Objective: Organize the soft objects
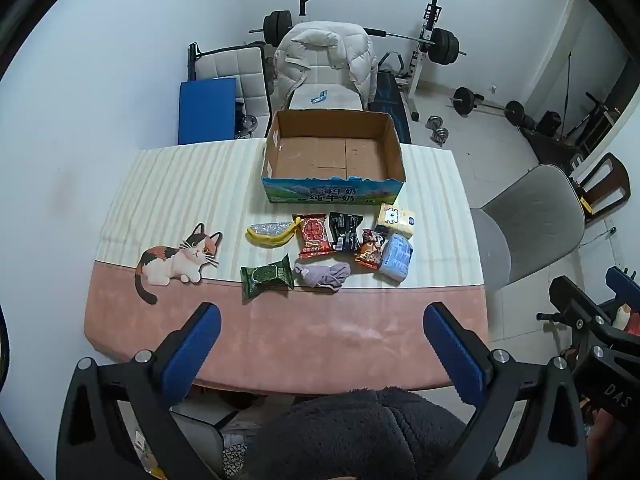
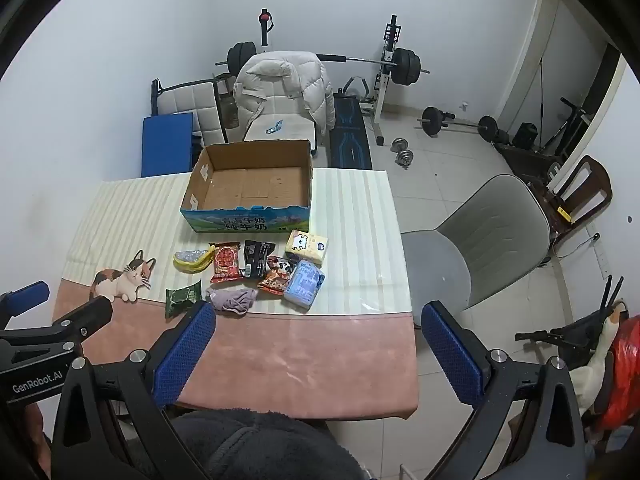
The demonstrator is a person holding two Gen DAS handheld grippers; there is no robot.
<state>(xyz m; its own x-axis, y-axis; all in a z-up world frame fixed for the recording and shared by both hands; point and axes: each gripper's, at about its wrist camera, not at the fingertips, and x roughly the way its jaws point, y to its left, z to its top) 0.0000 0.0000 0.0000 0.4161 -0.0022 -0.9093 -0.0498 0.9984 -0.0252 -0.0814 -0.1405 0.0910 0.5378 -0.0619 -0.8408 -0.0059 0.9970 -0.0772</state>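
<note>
Left gripper, blue-padded fingers spread wide and holding nothing, raised over the near pink band of the table; right gripper likewise spread and empty, over the table's near right corner. Rectangular table with striped cream and pink cloth, bearing a printed calico cat at left. Soft objects lie in a loose cluster at the table's middle. Near row: green wrapped snack packet at left, crumpled lilac cloth just beside it on the right. Far row, left to right: yellow-edged silver pouch, red snack packet, black snack packet, orange snack packet, pale blue tissue pack, with a yellow tissue pack bearing a white cartoon figure behind the last. Open cardboard box with blue printed front stands at the far edge, just beyond the cluster, nothing inside it. Grey shell chair stands to the right of the table.
</note>
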